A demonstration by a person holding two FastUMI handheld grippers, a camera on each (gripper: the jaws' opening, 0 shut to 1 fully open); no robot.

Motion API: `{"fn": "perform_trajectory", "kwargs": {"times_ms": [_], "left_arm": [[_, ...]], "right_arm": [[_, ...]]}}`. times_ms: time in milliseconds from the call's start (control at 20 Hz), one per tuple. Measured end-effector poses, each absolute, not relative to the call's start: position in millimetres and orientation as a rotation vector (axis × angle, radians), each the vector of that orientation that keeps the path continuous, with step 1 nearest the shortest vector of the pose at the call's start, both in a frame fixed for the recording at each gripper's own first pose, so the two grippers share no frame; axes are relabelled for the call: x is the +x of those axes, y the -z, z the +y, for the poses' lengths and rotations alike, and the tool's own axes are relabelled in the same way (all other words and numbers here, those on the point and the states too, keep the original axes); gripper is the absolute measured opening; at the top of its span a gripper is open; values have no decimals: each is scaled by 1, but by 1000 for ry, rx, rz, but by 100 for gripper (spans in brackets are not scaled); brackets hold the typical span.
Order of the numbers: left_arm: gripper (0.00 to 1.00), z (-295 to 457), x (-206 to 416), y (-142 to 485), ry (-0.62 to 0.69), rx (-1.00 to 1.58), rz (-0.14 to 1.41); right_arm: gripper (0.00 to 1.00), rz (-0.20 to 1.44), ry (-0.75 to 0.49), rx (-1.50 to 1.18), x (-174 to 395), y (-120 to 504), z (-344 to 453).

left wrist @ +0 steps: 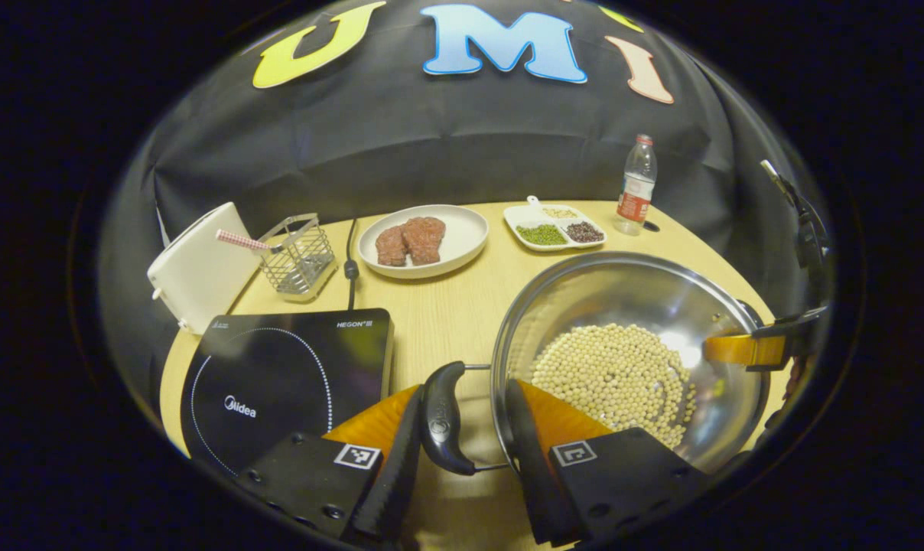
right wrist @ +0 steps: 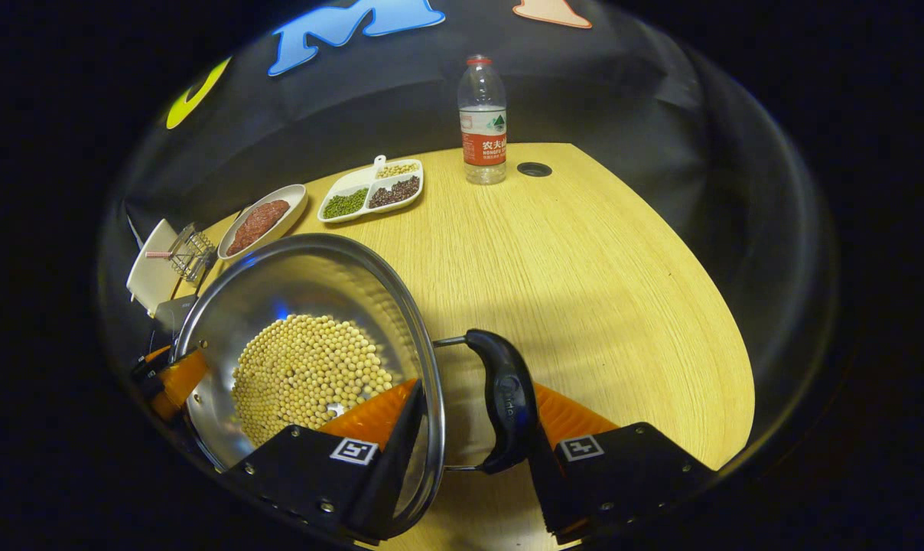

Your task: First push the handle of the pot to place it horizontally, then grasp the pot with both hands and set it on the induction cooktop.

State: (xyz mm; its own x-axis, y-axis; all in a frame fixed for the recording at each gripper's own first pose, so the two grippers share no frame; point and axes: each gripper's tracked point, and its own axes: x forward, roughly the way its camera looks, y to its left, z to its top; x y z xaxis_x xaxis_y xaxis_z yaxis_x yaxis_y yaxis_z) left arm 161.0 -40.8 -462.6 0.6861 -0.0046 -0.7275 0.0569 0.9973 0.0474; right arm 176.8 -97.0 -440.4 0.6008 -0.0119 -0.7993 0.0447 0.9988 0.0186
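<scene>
Left tongs (left wrist: pixel 462 428) sit at 6 o'clock in the left gripper view, straddling the pot's left side handle (left wrist: pixel 440 417): one finger lies outside the black grip, the other inside the pot rim, with gaps visible, so the tongs are spread and not clamped. Right tongs (right wrist: pixel 470 428) sit at 6 o'clock in the right gripper view and bracket the right side handle (right wrist: pixel 505 402) the same way, one finger inside the rim, one just beyond the grip, likewise unclenched. The steel pot (left wrist: pixel 623 306), holding soybeans (left wrist: pixel 615 379), stands on the wooden bench (left wrist: pixel 447 306) at 4 o'clock in the left gripper view. The induction cooktop (left wrist: pixel 278 375) lies at 8 o'clock, beside the pot and apart from it. Farther back stand a wire basket (left wrist: pixel 300 256) at 10 o'clock, a plate of meat (left wrist: pixel 424 239) at 12 o'clock, a divided dish of beans (left wrist: pixel 555 226) and a water bottle (left wrist: pixel 636 184) at 1 o'clock.
</scene>
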Motion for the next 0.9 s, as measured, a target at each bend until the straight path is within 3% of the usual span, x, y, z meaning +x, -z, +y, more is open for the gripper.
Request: {"fn": "perform_trajectory", "kwargs": {"times_ms": [600, 650, 700, 750, 800, 900], "left_arm": [[67, -37, 164, 436, 37, 85, 774], [63, -36, 165, 431, 39, 88, 767], [70, -36, 164, 428, 40, 85, 762], [70, -35, 165, 424, 41, 80, 758], [63, -33, 164, 422, 42, 75, 756], [67, -30, 162, 413, 42, 66, 746]], "right_arm": [[71, 927, 40, 67, 169, 427, -91], [71, 924, 40, 68, 168, 424, -91], [71, 920, 40, 65, 168, 421, -90], [71, 914, 41, 60, 166, 416, -90], [71, 908, 41, 51, 165, 411, -89], [71, 895, 38, 36, 163, 400, -86]]}}
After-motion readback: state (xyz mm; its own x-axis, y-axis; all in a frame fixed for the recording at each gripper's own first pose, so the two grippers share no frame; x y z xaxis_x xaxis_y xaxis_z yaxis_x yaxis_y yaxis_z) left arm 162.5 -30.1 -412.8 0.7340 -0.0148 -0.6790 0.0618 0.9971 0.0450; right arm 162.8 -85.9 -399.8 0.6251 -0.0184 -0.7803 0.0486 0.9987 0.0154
